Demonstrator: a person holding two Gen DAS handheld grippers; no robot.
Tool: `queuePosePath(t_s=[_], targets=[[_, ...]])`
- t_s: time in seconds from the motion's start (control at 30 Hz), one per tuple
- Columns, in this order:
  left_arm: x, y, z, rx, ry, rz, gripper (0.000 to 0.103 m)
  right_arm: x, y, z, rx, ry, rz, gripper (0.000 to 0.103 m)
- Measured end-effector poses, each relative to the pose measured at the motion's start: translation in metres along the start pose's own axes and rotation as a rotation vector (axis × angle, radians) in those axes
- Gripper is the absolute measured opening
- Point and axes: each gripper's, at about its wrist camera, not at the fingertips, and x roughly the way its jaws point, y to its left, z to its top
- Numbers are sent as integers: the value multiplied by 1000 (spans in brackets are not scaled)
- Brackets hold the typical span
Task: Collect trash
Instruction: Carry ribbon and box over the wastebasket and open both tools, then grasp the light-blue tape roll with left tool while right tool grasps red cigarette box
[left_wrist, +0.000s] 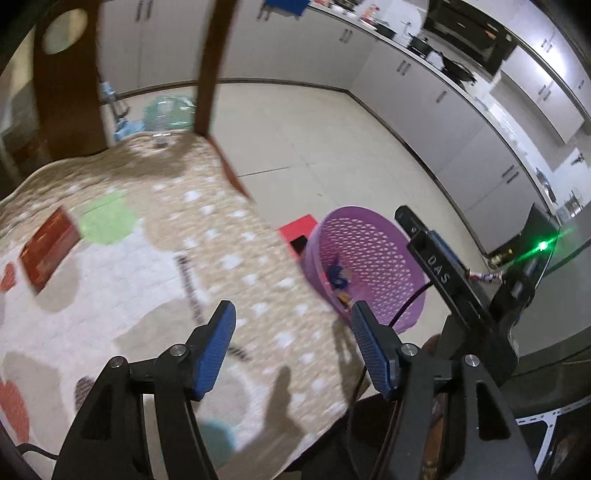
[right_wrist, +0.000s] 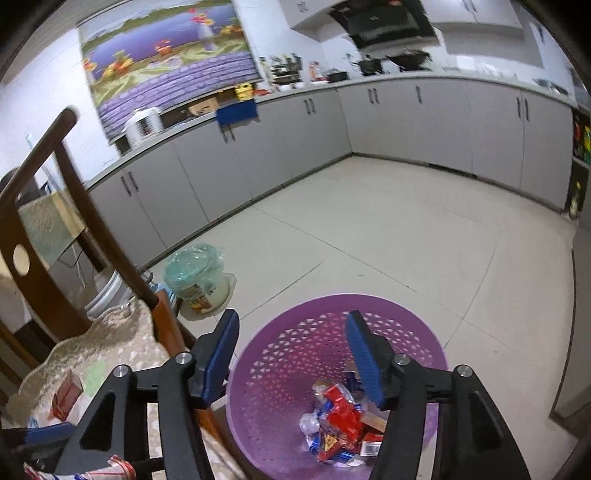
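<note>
Beside the cloth-covered table (left_wrist: 155, 258) stands a purple perforated basket (right_wrist: 280, 373), set on the pale tiled floor (right_wrist: 388, 240). Crumpled wrappers (right_wrist: 338, 417), red, blue and clear, lie heaped in its bottom. The right gripper (right_wrist: 291, 354) hangs directly above the basket mouth, jaws spread wide, nothing between its blue pads (right_wrist: 364, 363).

The left gripper (left_wrist: 291, 347) hovers over the near edge of the table, its jaws likewise wide apart and empty. A red packet (left_wrist: 48, 249) lies flat on the patterned cloth, well apart from this gripper, toward the far left. In the left wrist view the basket (left_wrist: 369, 266) appears just past the table edge, with a red box (left_wrist: 297, 230) on the floor behind it and the black body of the right gripper (left_wrist: 443, 273) crossing in front of its rim.

A dark wooden chair (left_wrist: 70, 92) stands at the far side of the table. Beyond it on the floor sits a bucket lined with a green plastic bag (right_wrist: 194, 266). Grey cabinets (right_wrist: 406, 122) run along the walls beneath a cluttered countertop (right_wrist: 332, 79).
</note>
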Motion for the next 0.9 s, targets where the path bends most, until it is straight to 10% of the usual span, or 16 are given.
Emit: queuePosePath(t_s=[0.33,0.57,0.7,0.9], targets=[[-58,137,-37,-220,-67,192,65,-1,52,-10,-155,-25,13,73],[-104,294,-61,-564,-118,470,65,3,65,-14,-181,-12,17,76],[-111,363,-63,-735,-121,501,65,6,73,-16,-198,-7,23,77],[-87,392,-36,-708,-77,531,65,8,88,-20,-251,-7,31,78]])
